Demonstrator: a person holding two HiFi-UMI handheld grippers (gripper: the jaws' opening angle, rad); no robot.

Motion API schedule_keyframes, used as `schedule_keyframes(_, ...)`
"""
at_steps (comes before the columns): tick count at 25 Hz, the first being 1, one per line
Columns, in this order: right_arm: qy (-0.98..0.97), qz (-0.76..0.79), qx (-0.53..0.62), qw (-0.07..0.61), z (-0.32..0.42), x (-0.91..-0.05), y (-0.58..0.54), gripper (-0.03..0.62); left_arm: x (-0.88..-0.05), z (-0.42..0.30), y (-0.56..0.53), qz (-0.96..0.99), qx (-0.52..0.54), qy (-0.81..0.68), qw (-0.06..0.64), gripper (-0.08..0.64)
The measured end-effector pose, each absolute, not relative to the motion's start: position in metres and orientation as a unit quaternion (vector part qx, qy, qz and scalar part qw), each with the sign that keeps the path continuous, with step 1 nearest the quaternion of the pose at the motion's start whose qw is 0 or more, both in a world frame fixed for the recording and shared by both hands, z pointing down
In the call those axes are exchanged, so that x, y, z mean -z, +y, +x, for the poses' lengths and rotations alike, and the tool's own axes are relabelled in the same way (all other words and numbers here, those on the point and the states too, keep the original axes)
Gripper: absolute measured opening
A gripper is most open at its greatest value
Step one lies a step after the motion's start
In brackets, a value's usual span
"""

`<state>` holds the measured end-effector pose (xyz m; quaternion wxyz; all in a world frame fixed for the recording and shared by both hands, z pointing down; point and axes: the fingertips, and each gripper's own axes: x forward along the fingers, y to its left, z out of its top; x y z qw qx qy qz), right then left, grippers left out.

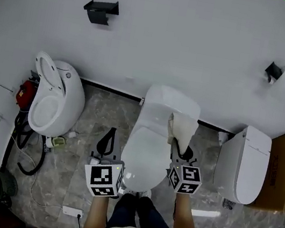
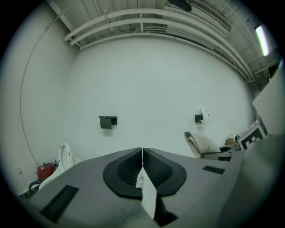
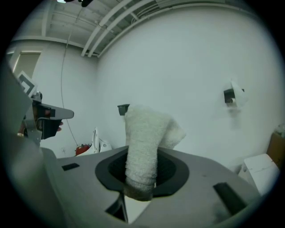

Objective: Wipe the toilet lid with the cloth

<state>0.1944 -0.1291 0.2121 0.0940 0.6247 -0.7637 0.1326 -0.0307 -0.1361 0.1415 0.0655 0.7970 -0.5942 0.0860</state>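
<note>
Our right tool [image 3: 141,176] is clamped on the folded white cloth [image 1: 183,128], which sits over the right rear of the closed toilet lid [image 1: 145,152]. Our left tool [image 2: 142,161] hangs beside the lid's left edge, its jaws pressed together on nothing.

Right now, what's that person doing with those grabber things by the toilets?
A person stands at the middle toilet with a gripper in each hand. The right gripper is shut on a white cloth, holding it over the back of the closed toilet lid. The left gripper is shut and empty, beside the toilet. Whether the cloth touches the lid is unclear.
</note>
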Motion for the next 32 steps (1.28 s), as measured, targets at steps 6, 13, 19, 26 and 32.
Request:
schedule_keyframes(6,-0.782,0.618,-0.065,0.053,0.184,-0.106,-0.121,0.094,-0.059,-0.031,-0.124,0.793,-0.05,-0.607,0.02,0.009)
schedule_keyframes(13,-0.789,0.613,-0.034,0.003,0.174,-0.036,-0.104,0.094,-0.011,-0.048,-0.103,0.778,-0.027,-0.627,0.001,0.009)
schedule_keyframes(19,-0.792,0.609,-0.027,-0.013,0.162,-0.019,-0.095,0.094,0.004,-0.058,-0.091,0.769,-0.017,-0.639,-0.007,0.008)
schedule_keyframes(26,-0.801,0.598,-0.023,-0.02,0.15,-0.011,-0.09,0.094,0.009,-0.065,-0.083,0.765,-0.009,-0.644,-0.01,0.009)
schedule_keyframes(32,-0.803,0.596,-0.018,-0.015,0.146,-0.009,-0.089,0.094,0.011,-0.06,-0.082,0.768,-0.006,-0.641,-0.01,0.009)
